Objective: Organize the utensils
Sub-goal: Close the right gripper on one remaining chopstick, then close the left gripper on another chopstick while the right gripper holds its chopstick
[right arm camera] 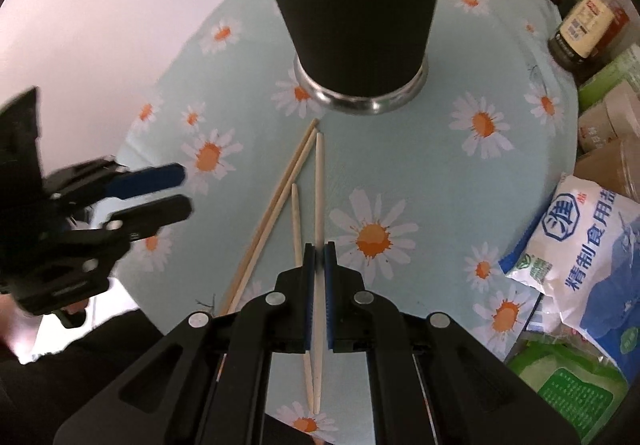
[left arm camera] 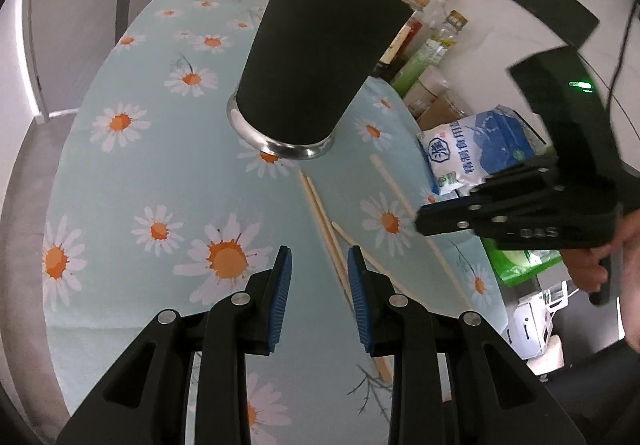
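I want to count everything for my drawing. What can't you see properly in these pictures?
- Inside of the black cup: both views show only its outer wall; right wrist view cuts off its top.
- Held chopstick: its middle is hidden between the right gripper pads.
- Bottle labels: too small, left wrist view.

bright, even light | strong fisheye bending at edges | slight motion blur

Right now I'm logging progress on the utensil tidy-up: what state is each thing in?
Black cup: upright on the tablecloth, no chopsticks seen in it.
Pale chopstick: clamped in the right gripper.
Other three chopsticks: lying loose on the cloth.
Left gripper: fingers apart, empty.
Salt bag: lying at the table edge.
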Demonstrator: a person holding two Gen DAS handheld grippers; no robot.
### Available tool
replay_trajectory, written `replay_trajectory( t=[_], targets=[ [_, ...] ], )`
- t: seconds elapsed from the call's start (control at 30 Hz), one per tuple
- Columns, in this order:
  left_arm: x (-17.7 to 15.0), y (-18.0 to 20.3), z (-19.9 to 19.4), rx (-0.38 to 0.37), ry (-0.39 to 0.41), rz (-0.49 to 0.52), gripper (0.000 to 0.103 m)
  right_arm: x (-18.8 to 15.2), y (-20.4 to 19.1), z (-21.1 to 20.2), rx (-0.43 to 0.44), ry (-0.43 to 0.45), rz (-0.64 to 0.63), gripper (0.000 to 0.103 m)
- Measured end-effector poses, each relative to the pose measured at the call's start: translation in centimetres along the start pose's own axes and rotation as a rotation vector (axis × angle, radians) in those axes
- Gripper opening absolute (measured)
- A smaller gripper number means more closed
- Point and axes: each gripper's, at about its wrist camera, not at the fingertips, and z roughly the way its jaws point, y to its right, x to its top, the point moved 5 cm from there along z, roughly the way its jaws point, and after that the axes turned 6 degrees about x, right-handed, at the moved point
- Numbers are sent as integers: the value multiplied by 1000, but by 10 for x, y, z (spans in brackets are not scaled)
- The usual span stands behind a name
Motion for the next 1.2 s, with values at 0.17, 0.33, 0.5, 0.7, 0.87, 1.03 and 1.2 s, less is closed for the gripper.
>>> replay_trajectory(
  t=[0.17, 0.33, 0.5, 0.7, 0.87, 1.03, 1.2],
  targets=[
    [3, 6, 13, 72, -50, -11, 28, -7, 16, -25, 55, 76, 33, 5],
    [4, 12, 28, 122, -100, -37, 28, -7, 30, -36, 127, 138, 85, 5],
    [1, 20, 41, 160, -138, -30, 25, -9, 36, -43, 179, 172, 96, 5],
    [-8, 27, 51, 204, -164, -39, 17, -14, 40, -46, 218, 196, 93, 5],
    [-11, 29, 55, 247, -161, -45, 16, -19, 42, -52, 239, 208, 79, 5],
    [-8, 27, 56, 274, -164, -47, 16, -24, 45, -55, 253, 215, 66, 5],
    [1, 28, 67, 295, -207, -44, 16, -25, 44, -55, 270, 215, 56, 5]
  ],
)
